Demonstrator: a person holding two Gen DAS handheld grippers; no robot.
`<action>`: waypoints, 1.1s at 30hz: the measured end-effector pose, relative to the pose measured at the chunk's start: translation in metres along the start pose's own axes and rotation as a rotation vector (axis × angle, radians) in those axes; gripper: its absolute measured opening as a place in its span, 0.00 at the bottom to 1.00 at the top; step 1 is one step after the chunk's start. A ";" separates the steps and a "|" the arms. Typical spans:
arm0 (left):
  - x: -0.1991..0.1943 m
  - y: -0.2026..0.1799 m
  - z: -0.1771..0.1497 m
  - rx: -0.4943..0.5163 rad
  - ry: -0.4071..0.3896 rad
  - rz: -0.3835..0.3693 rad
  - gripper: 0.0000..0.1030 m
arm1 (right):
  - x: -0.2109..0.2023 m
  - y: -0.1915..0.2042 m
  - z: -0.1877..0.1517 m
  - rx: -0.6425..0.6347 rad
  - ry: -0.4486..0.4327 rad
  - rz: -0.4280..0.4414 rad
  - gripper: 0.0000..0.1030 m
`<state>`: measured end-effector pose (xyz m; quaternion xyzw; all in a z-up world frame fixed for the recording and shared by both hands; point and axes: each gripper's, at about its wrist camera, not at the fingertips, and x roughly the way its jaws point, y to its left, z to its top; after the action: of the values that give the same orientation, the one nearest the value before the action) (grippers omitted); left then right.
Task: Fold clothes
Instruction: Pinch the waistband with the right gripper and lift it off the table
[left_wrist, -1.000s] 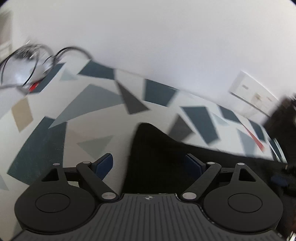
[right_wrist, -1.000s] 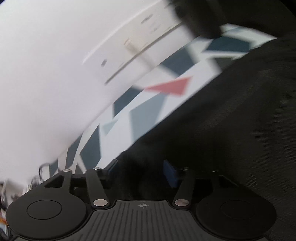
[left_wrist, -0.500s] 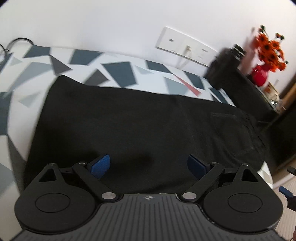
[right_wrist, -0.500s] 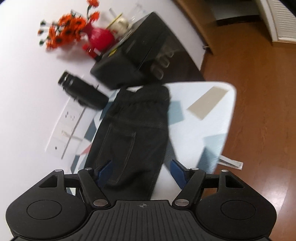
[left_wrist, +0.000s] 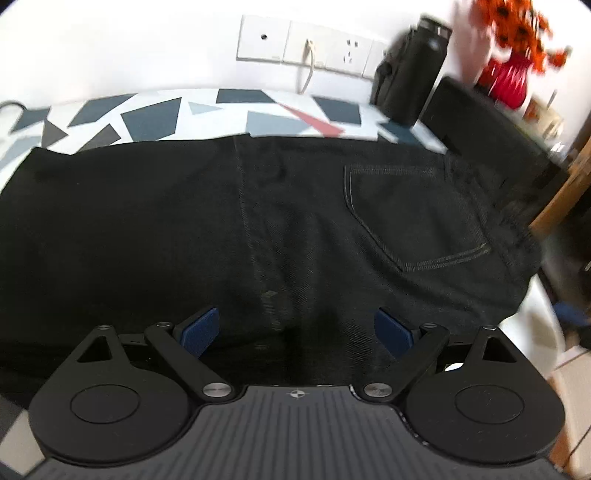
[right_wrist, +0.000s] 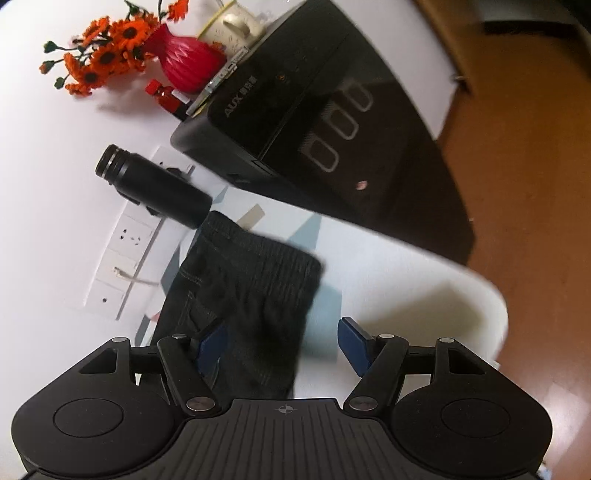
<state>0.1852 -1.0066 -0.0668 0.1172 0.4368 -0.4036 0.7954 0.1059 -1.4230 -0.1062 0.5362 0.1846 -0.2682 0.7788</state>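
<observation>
Jeans (left_wrist: 295, 221), black, lie flat on a table (left_wrist: 166, 114) with a white top patterned in grey and blue shards. Their long axis runs left to right in the left wrist view, along the wall; the waistband end with a stitched back pocket (left_wrist: 417, 218) points right, toward the table's rounded end. Past that end stands a black cabinet (right_wrist: 314, 122), the largest thing nearby, well apart from the cloth. On top of it sit a red vase (right_wrist: 184, 62) of orange flowers (right_wrist: 107, 55) and a small red bottle (right_wrist: 162, 94). A black flask (right_wrist: 155, 184) stands on the table against the wall, just beside the waistband's far corner. Behind it a row of white sockets (left_wrist: 306, 44) is set in the wall, with a cable plugged in. Nothing lies on the jeans. The left gripper (left_wrist: 295, 328) is spread wide over the middle of the jeans, its pads clear of the cloth. The right gripper (right_wrist: 284, 339) is partly spread over the waistband's near corner, pinching nothing.
</observation>
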 end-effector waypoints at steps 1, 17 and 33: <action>0.001 -0.007 -0.002 -0.021 0.008 0.017 0.90 | 0.008 -0.003 0.009 -0.013 0.041 0.021 0.62; 0.023 -0.077 -0.010 -0.161 0.053 0.216 0.94 | 0.087 -0.009 0.064 -0.077 0.230 0.100 0.35; 0.041 -0.086 -0.013 -0.114 0.130 0.285 0.99 | 0.092 -0.030 0.068 -0.012 0.223 0.173 0.45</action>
<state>0.1252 -1.0772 -0.0929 0.1584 0.4887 -0.2528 0.8199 0.1600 -1.5147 -0.1566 0.5720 0.2249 -0.1377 0.7768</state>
